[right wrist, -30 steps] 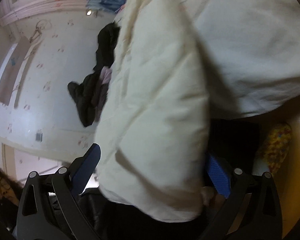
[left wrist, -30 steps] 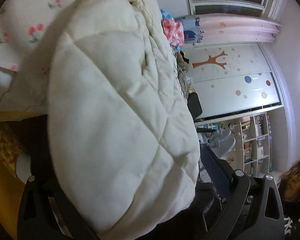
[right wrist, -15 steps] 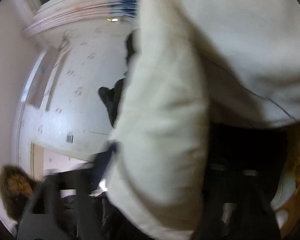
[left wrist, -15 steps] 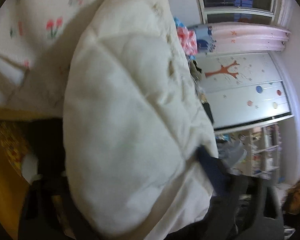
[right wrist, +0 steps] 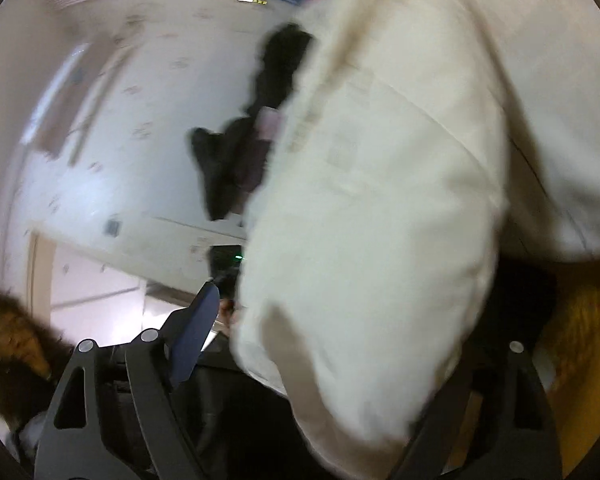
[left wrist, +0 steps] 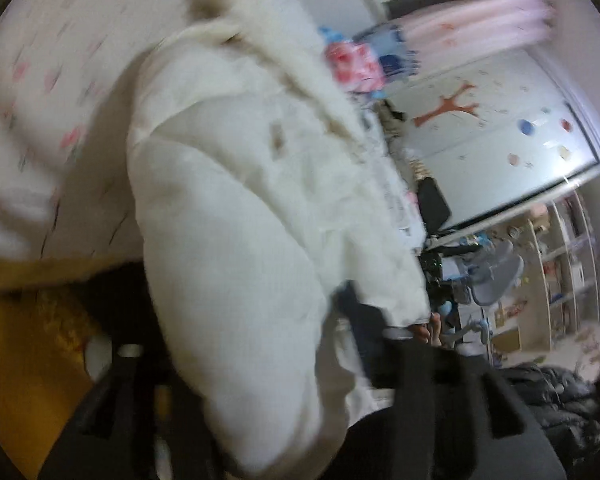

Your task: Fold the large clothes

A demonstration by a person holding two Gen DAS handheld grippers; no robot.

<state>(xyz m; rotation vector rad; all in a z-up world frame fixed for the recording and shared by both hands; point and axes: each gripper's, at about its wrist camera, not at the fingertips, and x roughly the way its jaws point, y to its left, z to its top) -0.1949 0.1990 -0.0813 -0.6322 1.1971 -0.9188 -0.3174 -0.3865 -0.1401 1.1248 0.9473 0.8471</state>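
Hanging over the flowered bedding [left wrist: 40, 92], the white padded coat [left wrist: 236, 264] is caught between the closing jaws of the left gripper [left wrist: 256, 364], while around its edge the right gripper [right wrist: 352, 320] is opening.

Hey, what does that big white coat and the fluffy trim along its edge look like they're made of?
The white coat looks like padded, quilted fabric with a matte woven shell: it bulges in puffy panels split by stitched seams, probably a down or synthetic fill. The trim along its edge looks like pale fur, likely faux, with a shaggy outline and brownish tips. Blur leaves the exact fibres open.
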